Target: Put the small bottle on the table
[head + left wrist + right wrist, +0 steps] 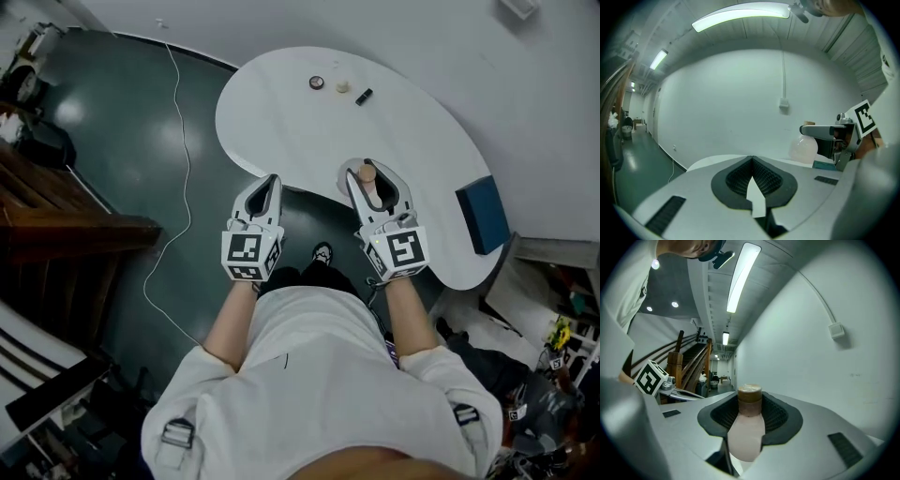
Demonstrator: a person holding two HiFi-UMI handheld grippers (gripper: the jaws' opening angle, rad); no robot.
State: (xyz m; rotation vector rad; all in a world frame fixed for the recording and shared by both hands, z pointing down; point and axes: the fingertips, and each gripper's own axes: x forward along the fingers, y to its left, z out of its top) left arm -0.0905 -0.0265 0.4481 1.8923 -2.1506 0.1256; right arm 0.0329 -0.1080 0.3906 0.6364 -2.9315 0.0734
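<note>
A small pale bottle (746, 427) with a tan cap is clamped between the jaws of my right gripper (749, 425), cap pointing away from the camera. In the head view the same small bottle (369, 178) shows in the right gripper (373, 187) over the near edge of the white table (309, 122). My left gripper (265, 190) hangs beside it, left of the table's curve and over the dark floor, jaws closed together with nothing in them. The left gripper (752, 180) view shows the bottle (803, 149) off to the right, held by the other gripper.
At the table's far side lie a small round dark object (317, 82), a pale small item (343, 87) and a small black block (364, 97). A blue box (483, 214) sits at the table's right end. A white cable (180, 150) runs over the dark floor. A wooden stair stands left.
</note>
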